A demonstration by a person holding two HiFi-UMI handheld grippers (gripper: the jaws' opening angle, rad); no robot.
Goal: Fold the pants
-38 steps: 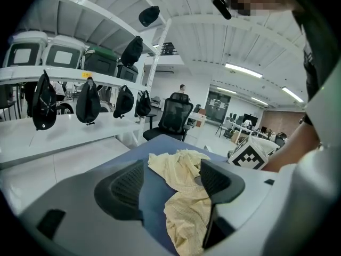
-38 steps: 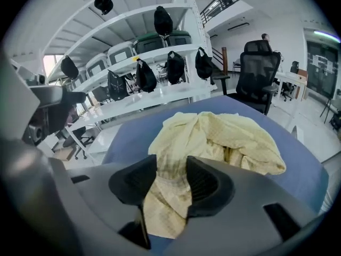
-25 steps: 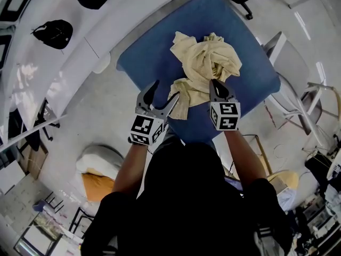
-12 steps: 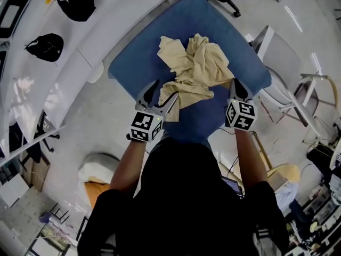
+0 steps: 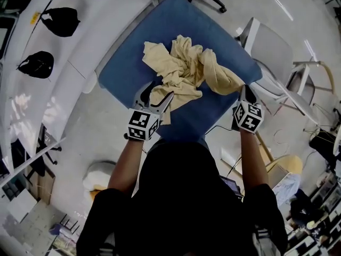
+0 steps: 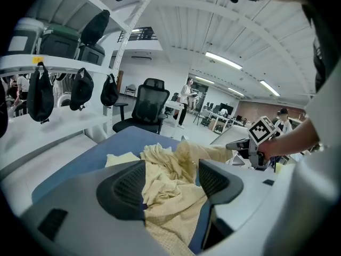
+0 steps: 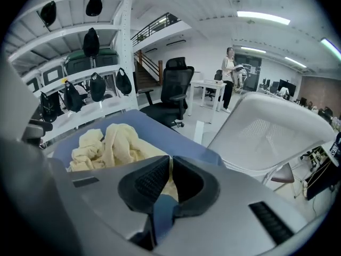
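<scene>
Mostly bunched pants, legs indistinct

No legible text or markings anywhere

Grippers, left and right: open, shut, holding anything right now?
Left gripper: jaws open; pants fabric lies between them, unclamped.
Right gripper: jaws shut on a fold of the pants.

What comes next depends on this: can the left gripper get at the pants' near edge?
Probably yes: the left gripper is open, with the near edge of the pants lying between its jaws; nothing on the blue table blocks it.
</scene>
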